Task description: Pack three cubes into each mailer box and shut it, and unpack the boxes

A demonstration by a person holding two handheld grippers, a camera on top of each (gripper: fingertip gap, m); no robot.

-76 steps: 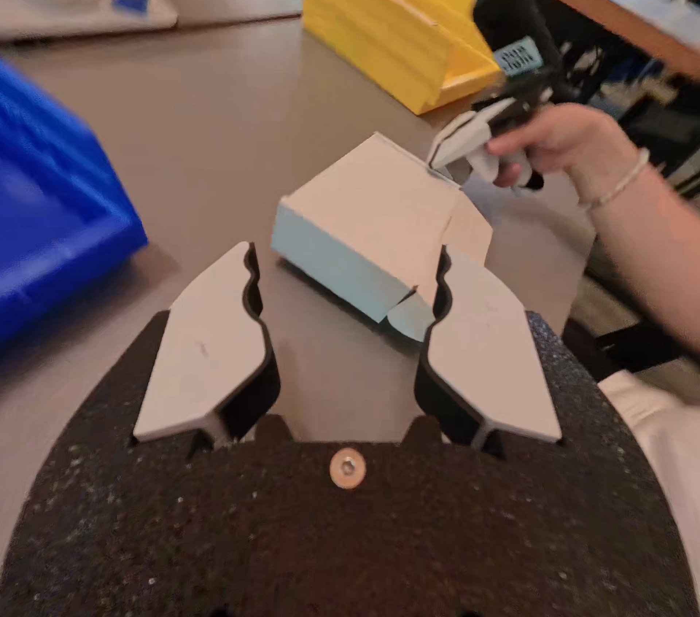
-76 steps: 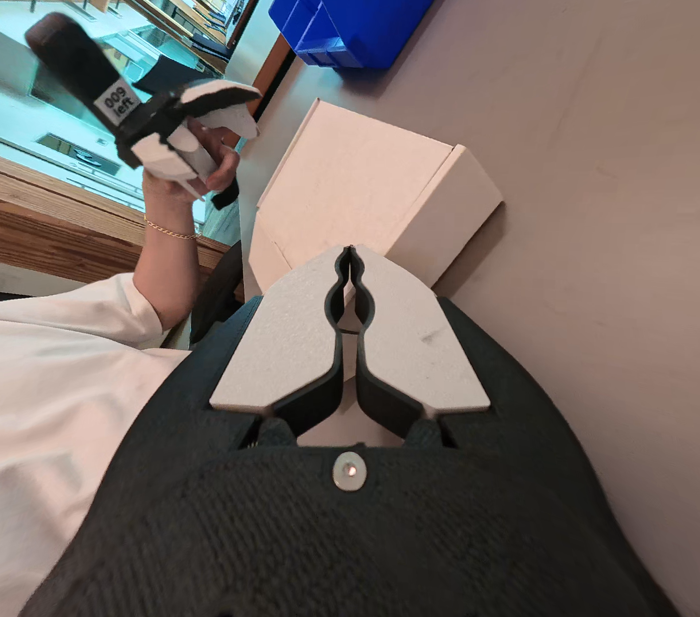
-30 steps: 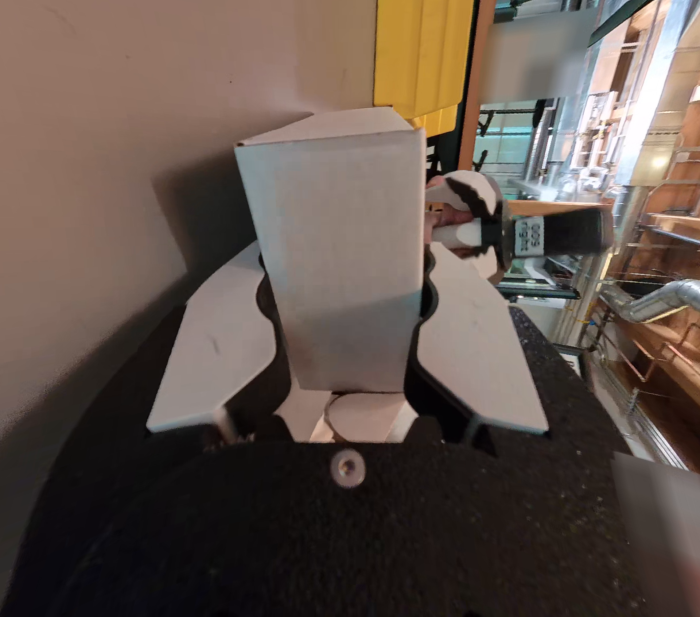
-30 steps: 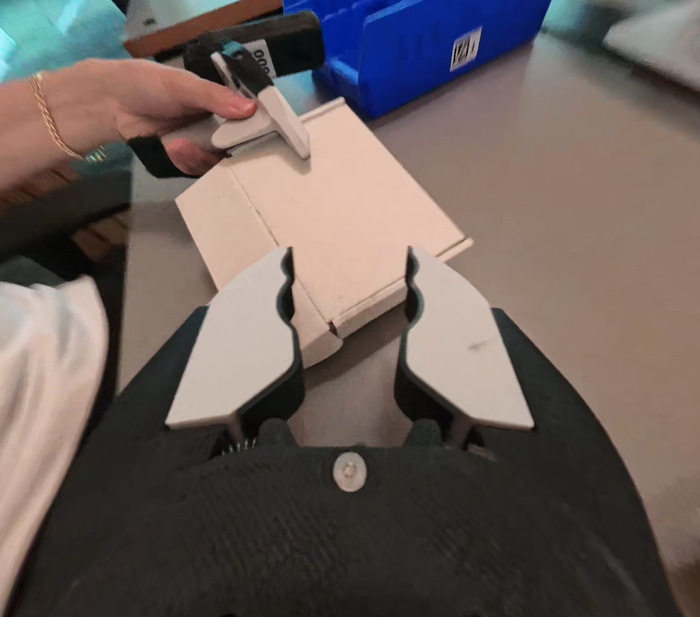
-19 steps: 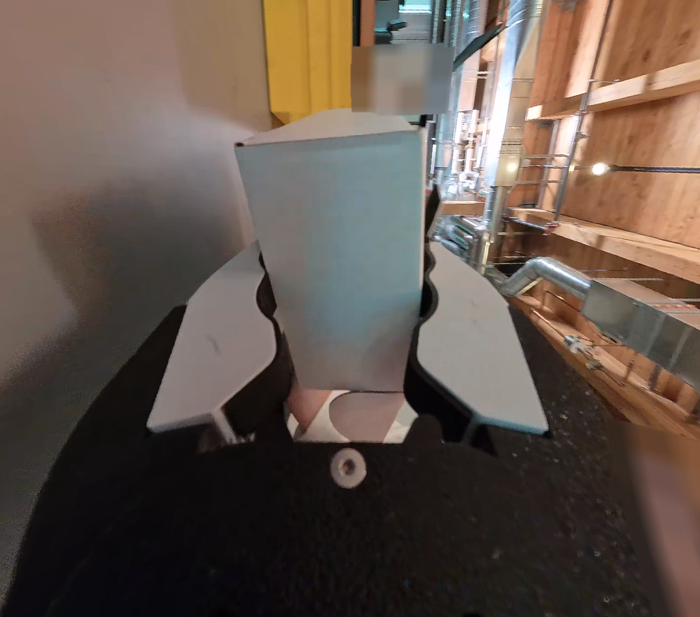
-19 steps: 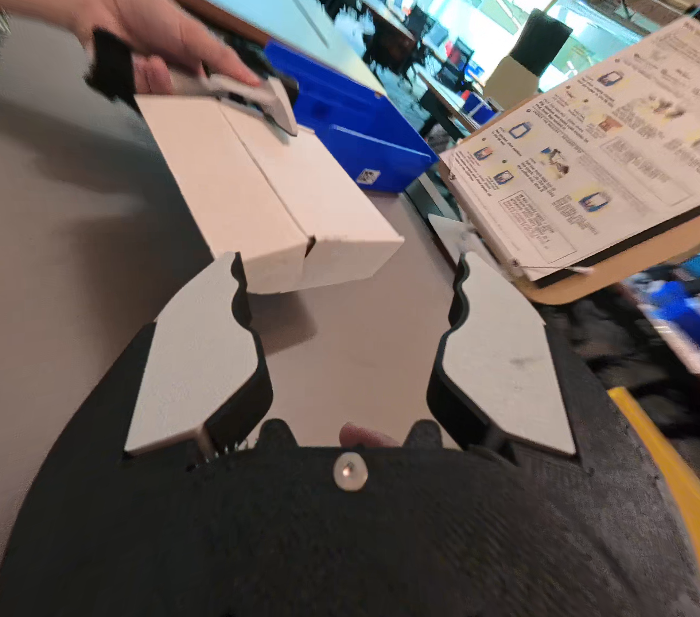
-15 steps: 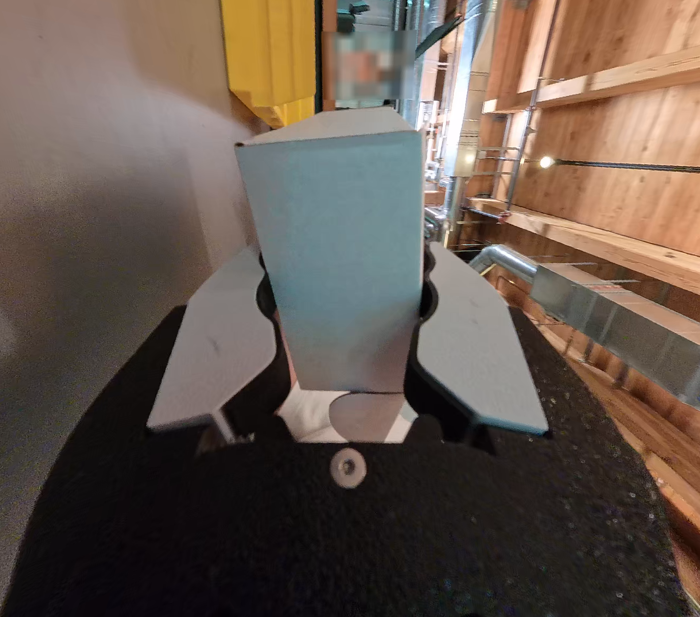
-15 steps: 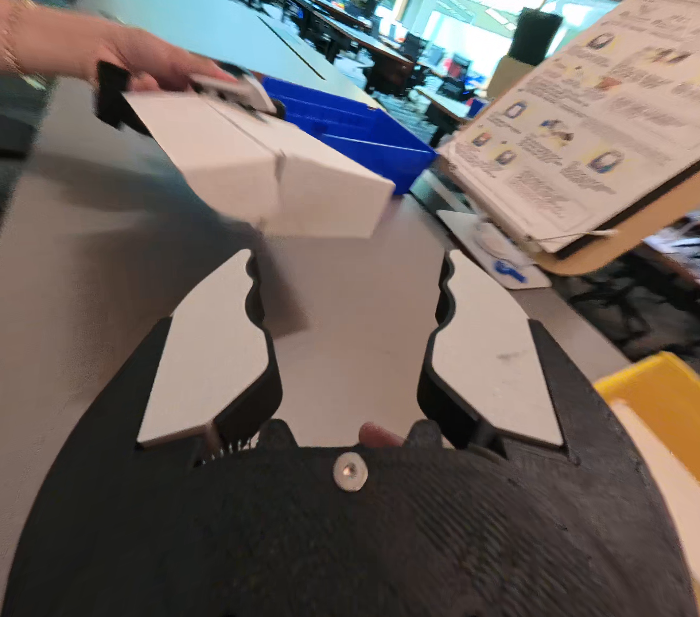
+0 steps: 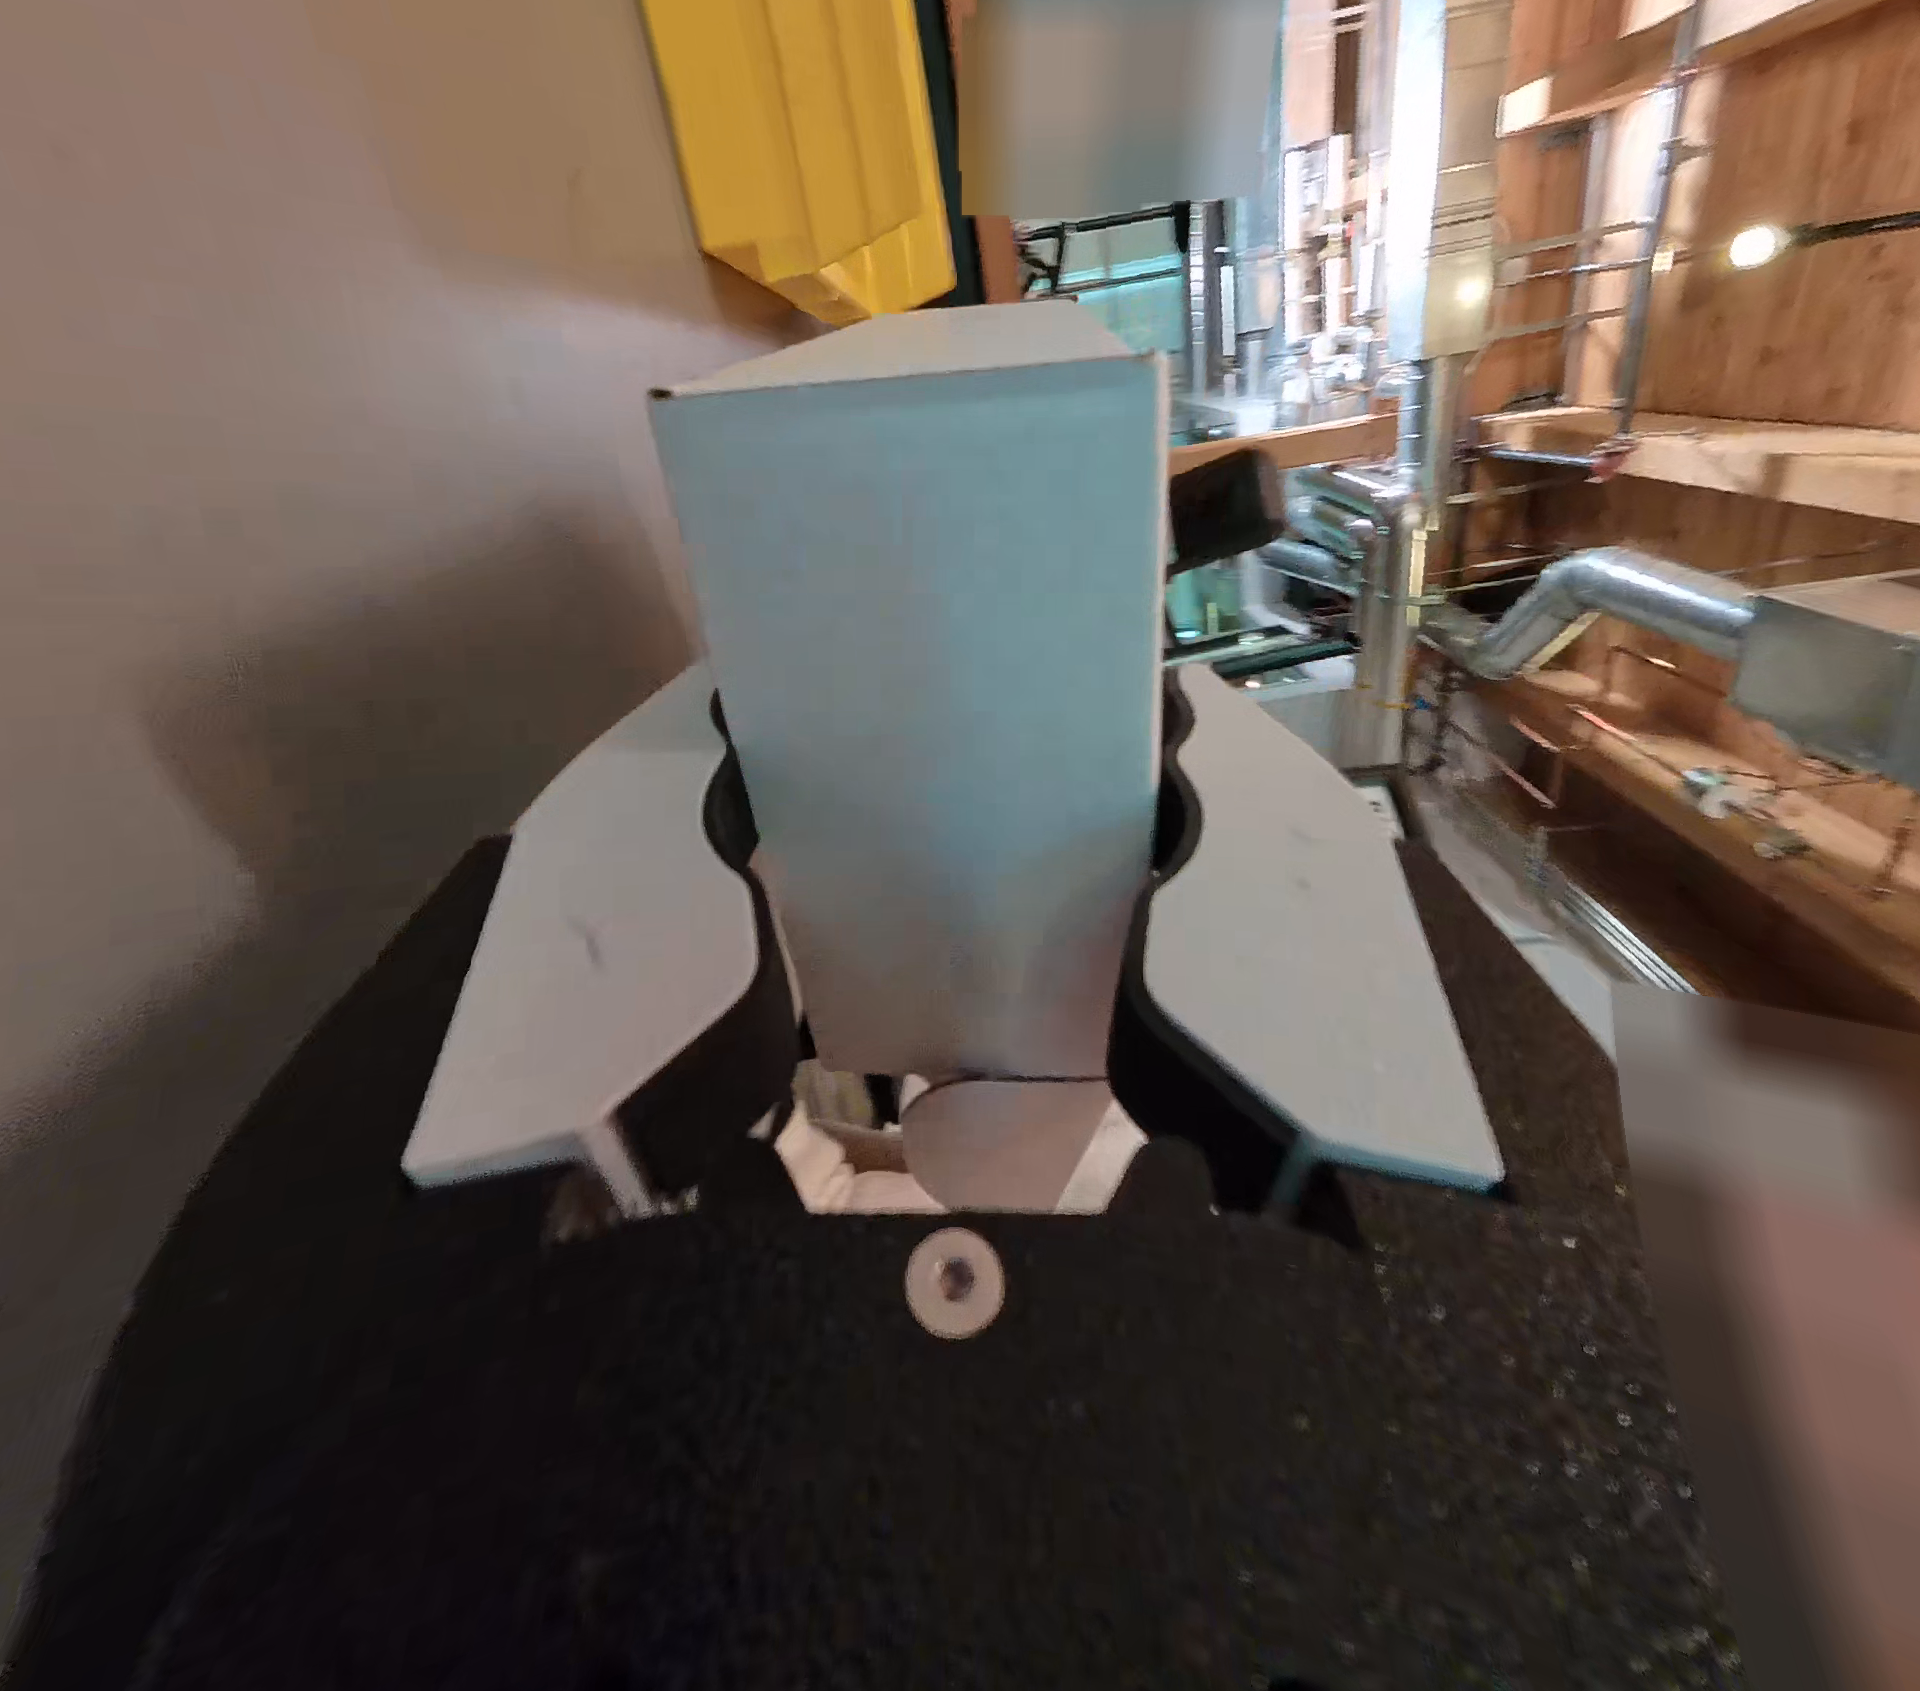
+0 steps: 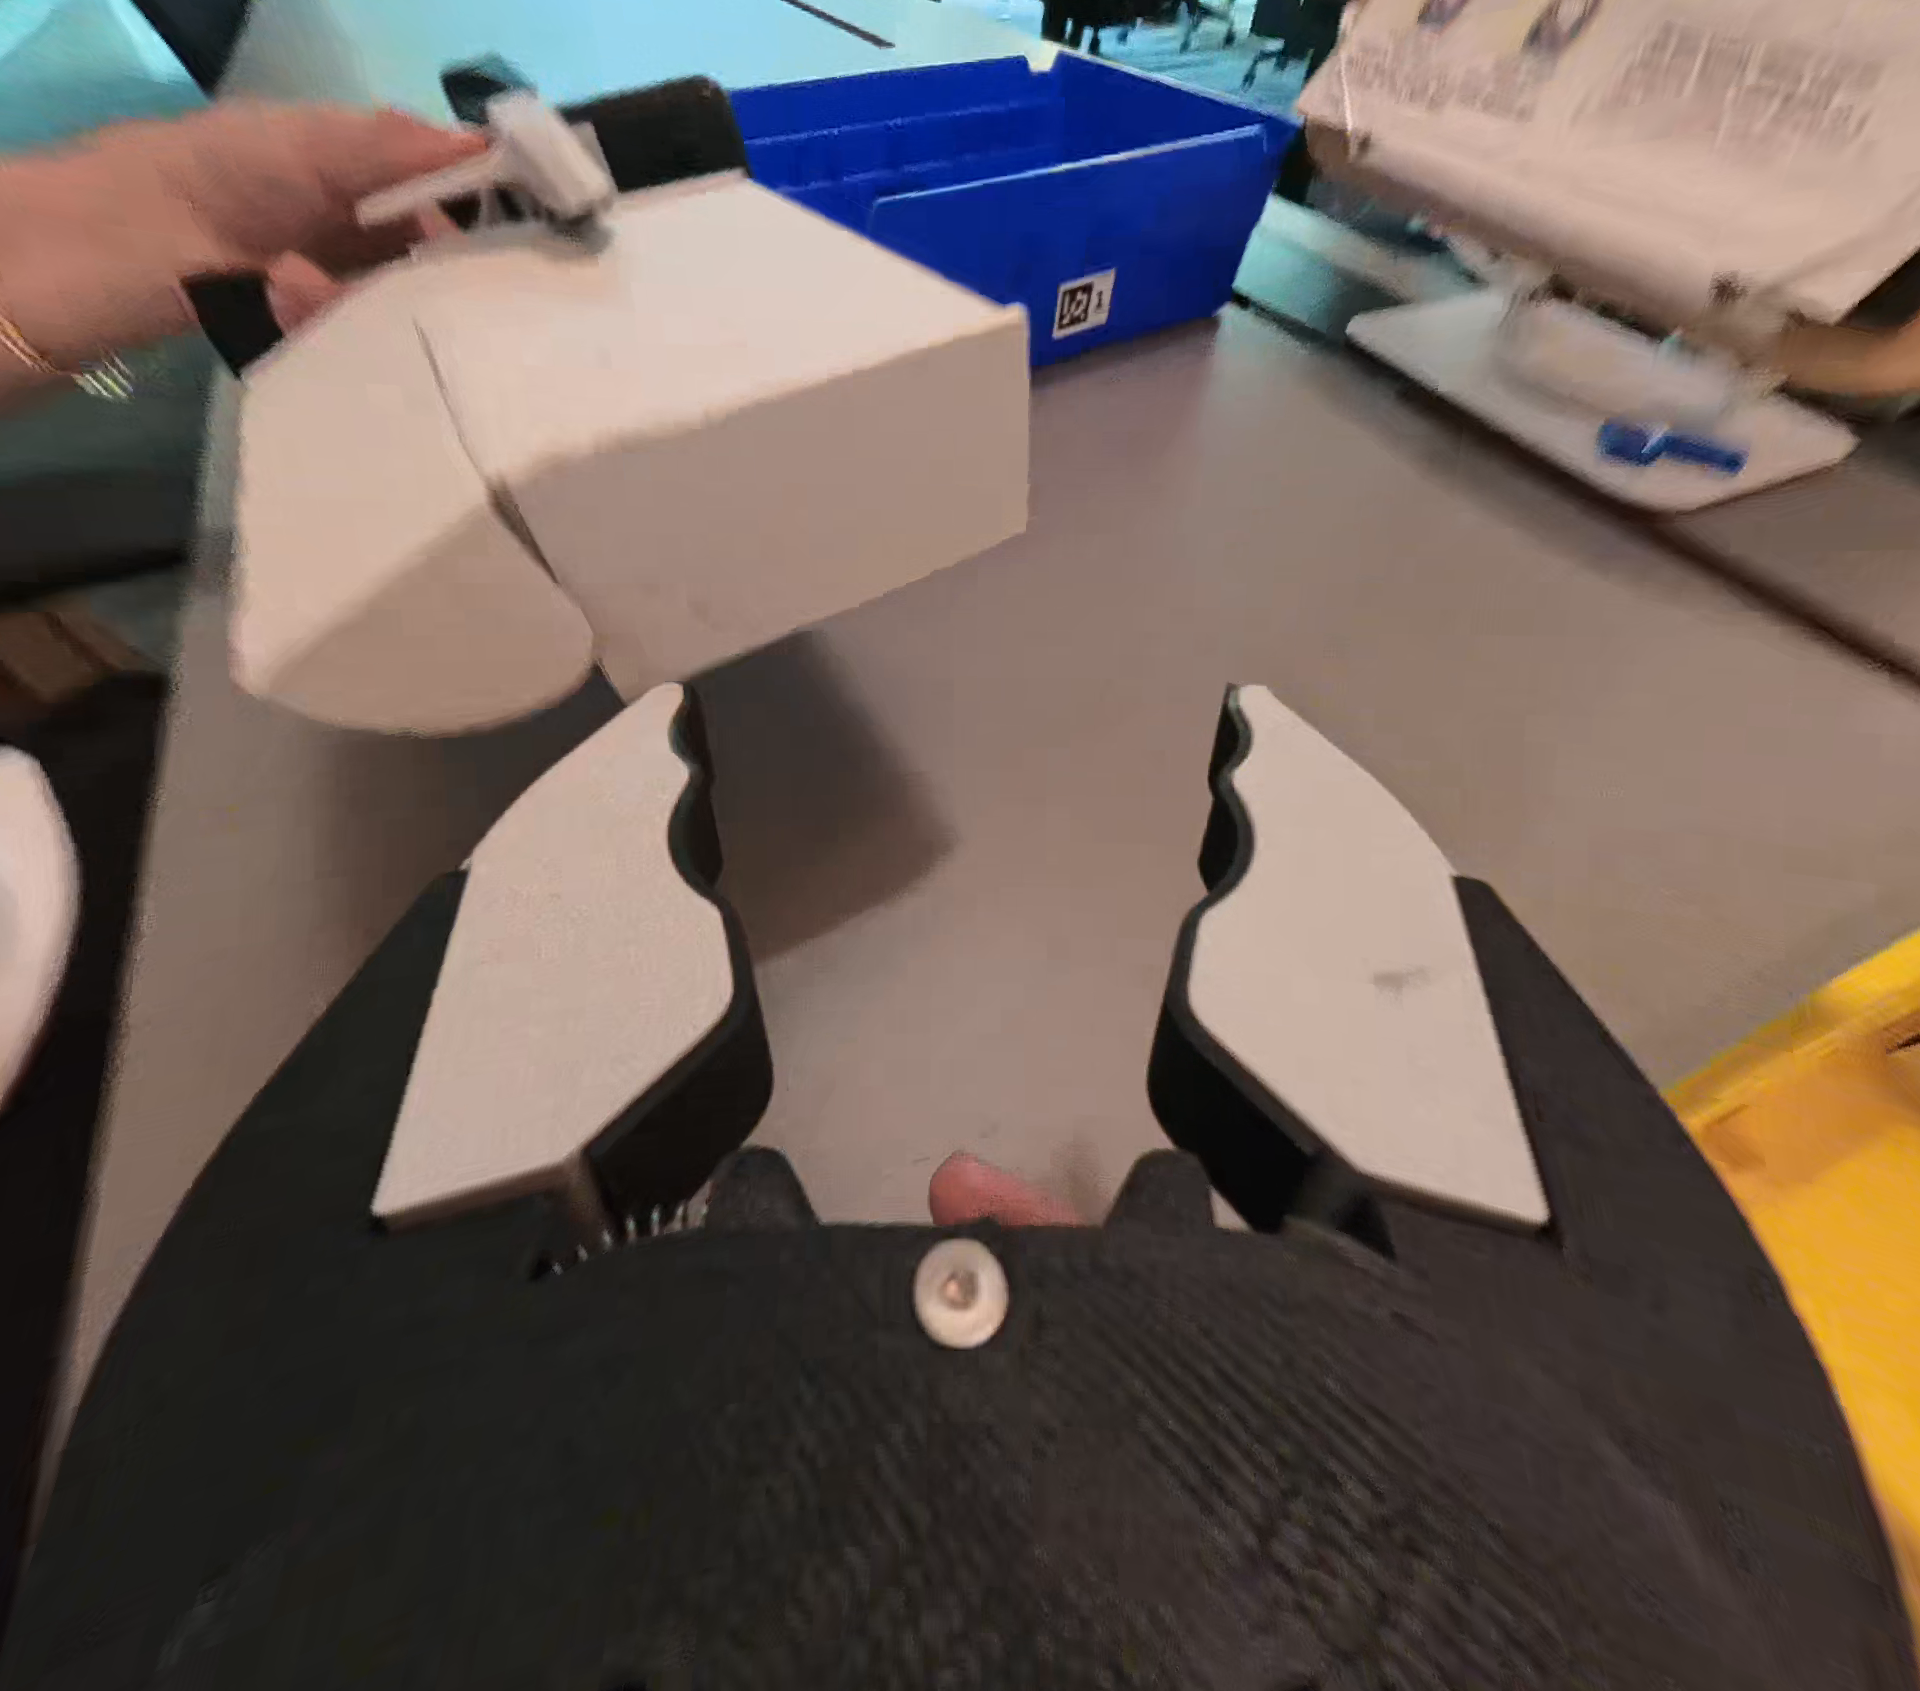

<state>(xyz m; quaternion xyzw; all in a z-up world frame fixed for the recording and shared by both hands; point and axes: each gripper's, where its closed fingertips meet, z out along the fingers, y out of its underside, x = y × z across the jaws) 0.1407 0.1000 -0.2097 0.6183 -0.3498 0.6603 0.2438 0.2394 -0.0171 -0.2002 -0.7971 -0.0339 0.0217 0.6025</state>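
Note:
My left gripper (image 9: 940, 742) is shut on a closed white mailer box (image 9: 914, 654), which fills the space between its fingers. The view is rolled sideways, with the table at the left. In the right wrist view the same mailer box (image 10: 665, 415) hangs in the air above the table, tilted, with one side flap bulging out; the left gripper (image 10: 530, 176) clamps its far end, held by a hand. My right gripper (image 10: 956, 768) is open and empty, low over the table just right of the box. No cubes are visible.
A blue bin (image 10: 1039, 187) stands on the grey table (image 10: 1351, 654) behind the box. A yellow bin shows at the right edge (image 10: 1829, 1122) and in the left wrist view (image 9: 790, 41). A clipboard with printed sheets (image 10: 1662, 20) leans on a white stand (image 10: 1600, 415) at the right. About 15 cm separates my left fingertips from my right.
The left gripper closed on the mailer box and lifted it off the table, tilting it. The right gripper let go, opened and drew back to the right.

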